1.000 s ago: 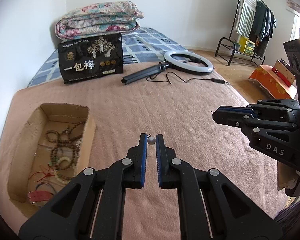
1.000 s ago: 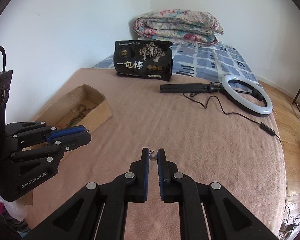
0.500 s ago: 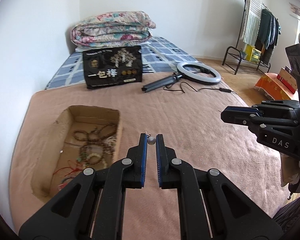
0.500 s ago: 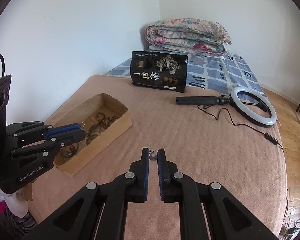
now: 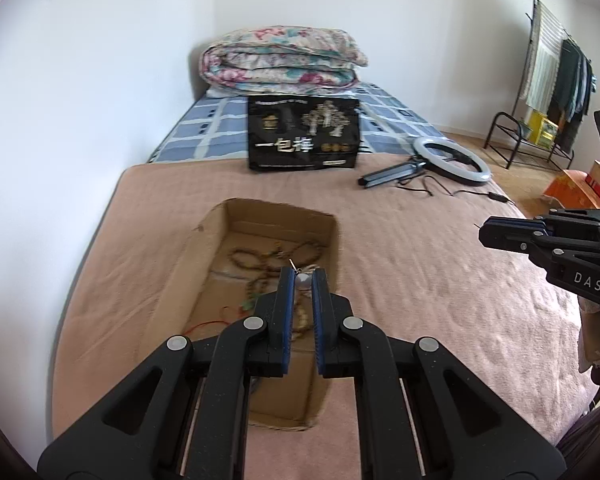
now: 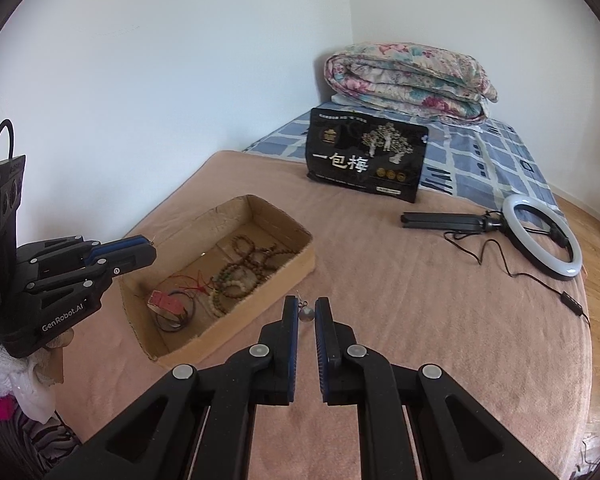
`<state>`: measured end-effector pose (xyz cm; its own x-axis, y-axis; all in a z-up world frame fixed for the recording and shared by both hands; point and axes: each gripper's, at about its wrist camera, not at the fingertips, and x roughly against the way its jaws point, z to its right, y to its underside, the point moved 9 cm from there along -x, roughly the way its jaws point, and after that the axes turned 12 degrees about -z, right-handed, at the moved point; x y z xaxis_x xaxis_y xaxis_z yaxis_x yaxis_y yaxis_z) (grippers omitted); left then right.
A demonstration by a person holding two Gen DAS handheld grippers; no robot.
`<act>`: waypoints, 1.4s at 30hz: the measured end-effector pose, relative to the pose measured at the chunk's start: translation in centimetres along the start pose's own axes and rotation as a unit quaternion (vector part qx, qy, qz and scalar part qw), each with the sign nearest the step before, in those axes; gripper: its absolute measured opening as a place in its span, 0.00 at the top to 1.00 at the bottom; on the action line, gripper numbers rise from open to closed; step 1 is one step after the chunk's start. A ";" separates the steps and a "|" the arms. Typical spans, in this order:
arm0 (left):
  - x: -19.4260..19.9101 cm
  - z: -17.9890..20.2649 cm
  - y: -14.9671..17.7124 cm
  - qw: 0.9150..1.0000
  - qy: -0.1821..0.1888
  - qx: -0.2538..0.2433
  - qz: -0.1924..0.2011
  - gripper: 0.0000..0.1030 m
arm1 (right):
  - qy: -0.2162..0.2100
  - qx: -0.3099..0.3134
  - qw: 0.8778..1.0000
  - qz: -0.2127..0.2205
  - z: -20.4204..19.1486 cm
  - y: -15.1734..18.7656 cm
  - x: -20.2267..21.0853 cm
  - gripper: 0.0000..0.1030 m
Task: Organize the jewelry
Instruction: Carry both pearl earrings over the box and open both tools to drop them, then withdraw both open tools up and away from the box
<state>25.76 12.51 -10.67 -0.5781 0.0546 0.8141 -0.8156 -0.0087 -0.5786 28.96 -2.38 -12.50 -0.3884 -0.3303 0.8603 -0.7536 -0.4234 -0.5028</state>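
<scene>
Left tool (image 5: 300,280) pinches a pearl earring (image 5: 301,281) right over the cardboard box (image 5: 204,276), nearer than the right tool (image 6: 306,314) pinching its twin.

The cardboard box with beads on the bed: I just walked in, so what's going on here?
A person holds a gripper in each hand, sorting jewelry. The left gripper is shut on a small silver bead earring above the cardboard box of bead bracelets. The right gripper is shut on a matching earring beside the box, over the pink blanket.
</scene>
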 end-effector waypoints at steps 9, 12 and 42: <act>-0.6 -4.2 0.9 0.999 -0.015 0.033 -0.009 0.93 | -0.018 0.021 1.000 -0.009 -3.6 -2.1 -2.8 0.94; -0.9 -5.1 1.2 0.999 -0.019 0.041 -0.014 0.93 | -0.021 0.028 0.999 -0.013 -4.7 -2.7 -3.9 0.94; -2.5 -7.8 1.9 0.996 -0.046 0.071 -0.029 0.48 | -0.027 0.021 0.999 -0.012 -7.3 -4.9 -7.8 0.23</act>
<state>25.83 20.11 -14.17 -0.5249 -0.0332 0.8505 -0.8389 -0.1490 -0.5235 31.82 8.45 -16.14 -0.3400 -0.3644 0.8669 -0.7394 -0.4660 -0.4859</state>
